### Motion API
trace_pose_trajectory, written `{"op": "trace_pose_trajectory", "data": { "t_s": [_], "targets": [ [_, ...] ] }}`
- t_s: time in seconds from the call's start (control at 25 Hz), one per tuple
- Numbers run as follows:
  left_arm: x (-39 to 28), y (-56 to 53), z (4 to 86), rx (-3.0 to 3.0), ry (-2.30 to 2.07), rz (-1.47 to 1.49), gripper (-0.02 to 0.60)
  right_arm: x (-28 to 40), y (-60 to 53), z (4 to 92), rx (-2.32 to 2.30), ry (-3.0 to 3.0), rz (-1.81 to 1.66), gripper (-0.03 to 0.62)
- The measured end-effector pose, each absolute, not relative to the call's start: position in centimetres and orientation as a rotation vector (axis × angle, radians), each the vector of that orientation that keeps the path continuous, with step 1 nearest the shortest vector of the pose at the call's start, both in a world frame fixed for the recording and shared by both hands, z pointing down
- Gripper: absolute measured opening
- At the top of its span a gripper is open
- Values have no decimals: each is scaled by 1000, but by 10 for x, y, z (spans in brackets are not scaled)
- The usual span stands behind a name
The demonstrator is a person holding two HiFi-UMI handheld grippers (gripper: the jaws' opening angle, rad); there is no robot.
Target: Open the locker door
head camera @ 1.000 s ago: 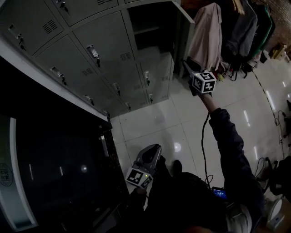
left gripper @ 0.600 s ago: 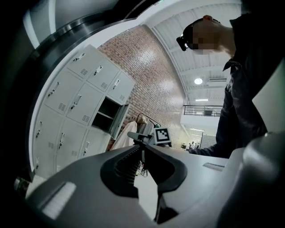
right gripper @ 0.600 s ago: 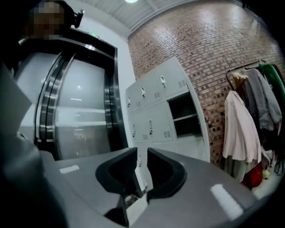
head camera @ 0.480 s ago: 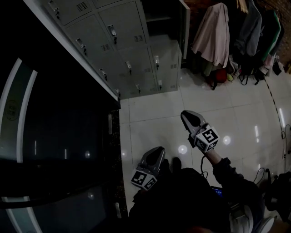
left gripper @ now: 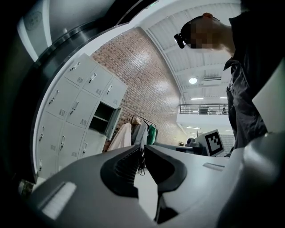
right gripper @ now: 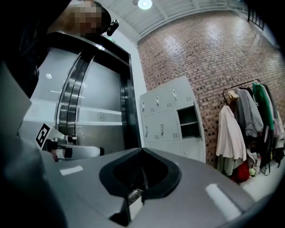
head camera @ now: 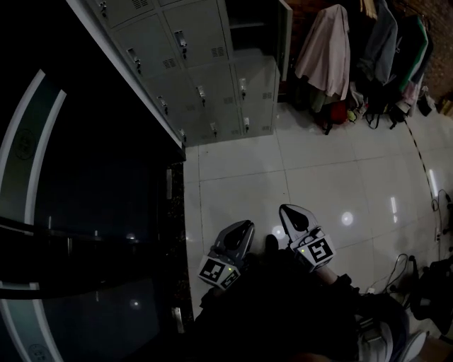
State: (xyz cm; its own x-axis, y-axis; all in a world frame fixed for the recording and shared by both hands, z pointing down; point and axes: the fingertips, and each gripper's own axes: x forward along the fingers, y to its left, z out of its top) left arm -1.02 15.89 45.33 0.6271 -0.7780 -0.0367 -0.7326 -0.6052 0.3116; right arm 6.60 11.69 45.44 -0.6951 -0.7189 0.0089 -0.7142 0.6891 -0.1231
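The grey locker bank stands at the top of the head view. One upper compartment is open, and its door is swung out to the right. Both grippers are held low by the person's body, far from the lockers. My left gripper has its jaws together, empty. My right gripper is shut, also empty. The left gripper looks toward the open compartment in its own view. In the right gripper view, that gripper sees the open compartment beyond its tips.
A rack of hanging coats with bags under it stands right of the lockers. A dark glass and metal wall fills the left. White floor tiles lie between. Cables and gear sit at the right edge.
My right gripper has come away from the open locker door, dropped down beside the left gripper near the body, and its jaws have closed. The left gripper has barely moved.
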Motion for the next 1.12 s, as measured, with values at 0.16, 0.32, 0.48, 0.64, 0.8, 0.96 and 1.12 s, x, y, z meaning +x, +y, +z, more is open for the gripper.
{"op": "trace_pose_trajectory", "data": {
  "t_s": [0.16,0.32,0.48,0.64,0.8,0.96,1.12],
  "targets": [
    [-18,188,458,2588,-1188,-249,48,48,145,453,-1213,2833,-198,0],
    [-29,204,460,2599,-1171,-249,46,39,165,454,-1234,2815,-203,0],
    [-37,218,462,2604,-1178,-250,48,34,179,456,-1242,2825,-198,0],
    [-48,224,461,2592,-1196,-267,46,25,182,451,-1231,2838,-174,0],
    [-52,225,459,2597,-1205,-283,46,21,180,444,-1227,2837,-148,0],
    [-55,224,454,2606,-1209,-310,46,20,181,442,-1224,2832,-134,0],
    [-55,225,455,2607,-1208,-324,46,16,182,445,-1208,2837,-132,0]
  ]
}}
